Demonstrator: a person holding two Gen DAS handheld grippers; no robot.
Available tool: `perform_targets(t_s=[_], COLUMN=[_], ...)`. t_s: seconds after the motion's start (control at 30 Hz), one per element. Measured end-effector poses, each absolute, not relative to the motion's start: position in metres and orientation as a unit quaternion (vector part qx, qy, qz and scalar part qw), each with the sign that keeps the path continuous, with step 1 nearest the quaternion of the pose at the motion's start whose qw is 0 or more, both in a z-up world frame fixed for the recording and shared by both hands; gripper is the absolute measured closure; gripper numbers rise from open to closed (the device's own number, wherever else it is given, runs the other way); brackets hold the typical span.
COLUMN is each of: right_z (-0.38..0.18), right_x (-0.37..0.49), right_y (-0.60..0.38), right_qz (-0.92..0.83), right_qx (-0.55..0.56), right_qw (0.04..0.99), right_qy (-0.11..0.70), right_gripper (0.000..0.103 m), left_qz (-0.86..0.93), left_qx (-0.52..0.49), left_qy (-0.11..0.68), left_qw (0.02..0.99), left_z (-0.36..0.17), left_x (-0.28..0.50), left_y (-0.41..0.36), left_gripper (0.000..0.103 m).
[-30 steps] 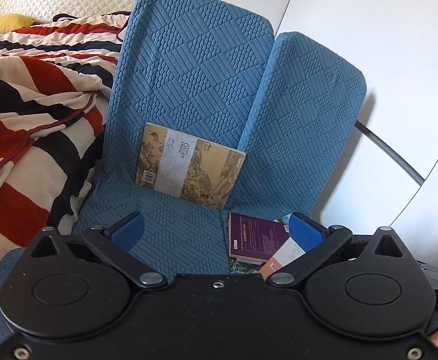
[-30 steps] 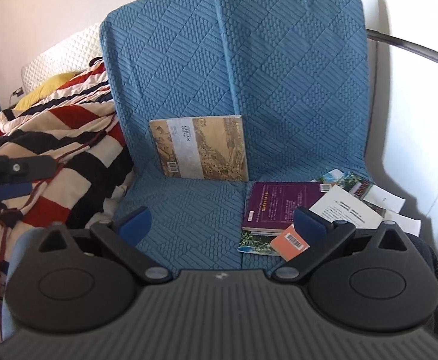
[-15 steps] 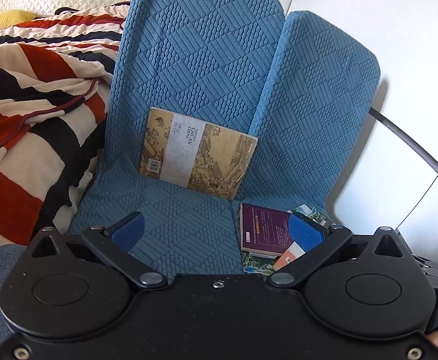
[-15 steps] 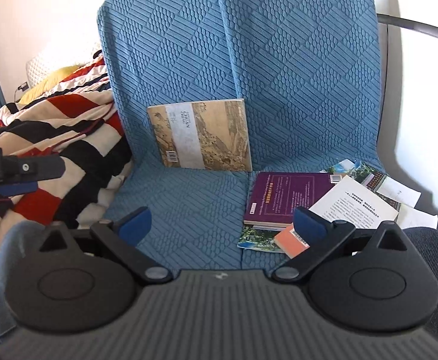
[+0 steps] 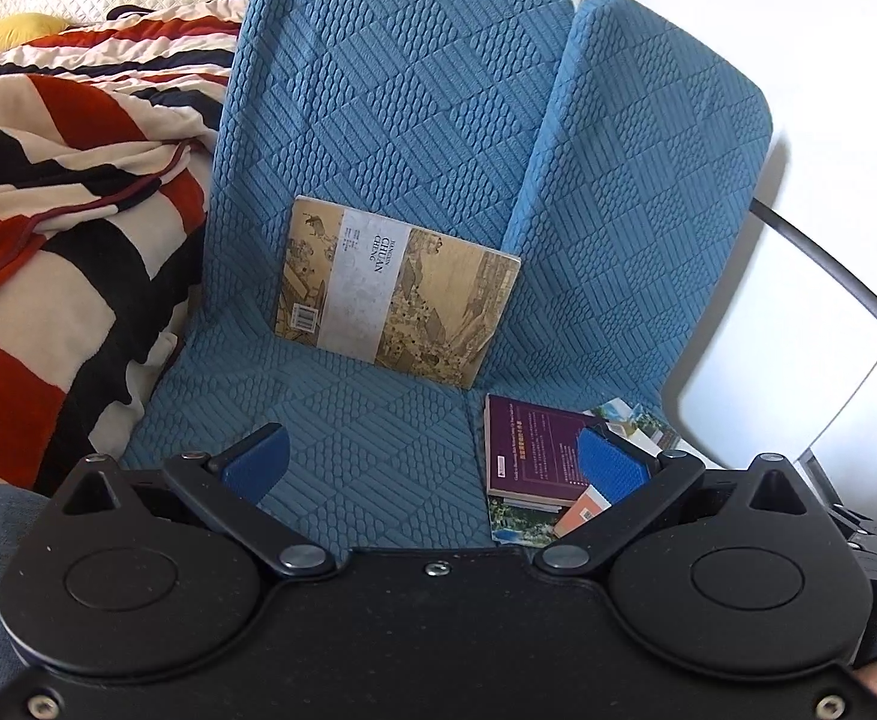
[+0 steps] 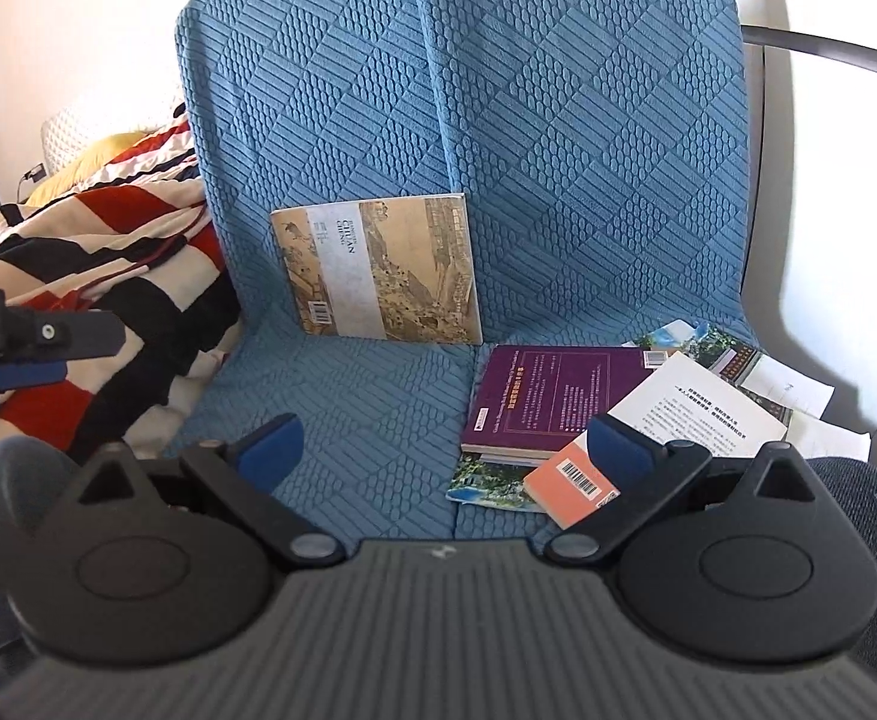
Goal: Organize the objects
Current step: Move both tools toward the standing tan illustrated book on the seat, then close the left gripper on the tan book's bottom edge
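A tan painted-cover book [image 5: 396,294] stands upright against the blue sofa back [image 5: 402,90]; it also shows in the right wrist view [image 6: 378,270]. A purple book [image 6: 552,396] lies flat on the right seat on a pile with a white booklet [image 6: 702,408], an orange book [image 6: 570,480] and a scenic brochure [image 6: 486,483]. The purple book also shows in the left wrist view [image 5: 534,444]. My left gripper [image 5: 432,462] is open and empty above the seat. My right gripper [image 6: 444,450] is open and empty, its right finger over the pile.
A red, black and cream striped blanket [image 5: 60,228] lies on the bed left of the sofa. A white wall and a dark curved rail [image 5: 828,264] stand to the right. The left gripper's fingers [image 6: 48,342] show at the left edge of the right wrist view.
Both grippers have moved forward toward the sofa; the books look larger and nearer. Both stay open and empty.
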State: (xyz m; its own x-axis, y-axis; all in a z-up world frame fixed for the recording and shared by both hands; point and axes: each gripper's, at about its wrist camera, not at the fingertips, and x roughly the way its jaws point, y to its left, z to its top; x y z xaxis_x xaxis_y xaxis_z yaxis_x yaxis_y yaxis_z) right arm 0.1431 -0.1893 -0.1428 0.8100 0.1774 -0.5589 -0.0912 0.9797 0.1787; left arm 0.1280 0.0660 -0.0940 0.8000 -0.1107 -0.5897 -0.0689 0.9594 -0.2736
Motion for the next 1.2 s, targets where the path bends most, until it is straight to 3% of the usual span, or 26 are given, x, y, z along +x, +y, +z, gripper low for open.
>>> perform_targets(t_s=[0.83,1.2], right_z=[-0.177,-0.186], right_x=[0.210,0.248], right_y=[-0.192,-0.194], right_qz=[0.075,0.103], right_qx=[0.083,0.074], right_qw=[0.956,0.952], right_qy=[0.273,0.280], right_gripper=[0.000,0.000], left_qz=[-0.001,-0.002], left_qx=[-0.107,-0.092], left_qy=[0.307,0.337], left_qw=[0.946,0.937], left_z=[-0.144,-0.174], left_x=[0.211,0.255], left_y=[0.059,0.066], left_gripper=[0.000,0.000])
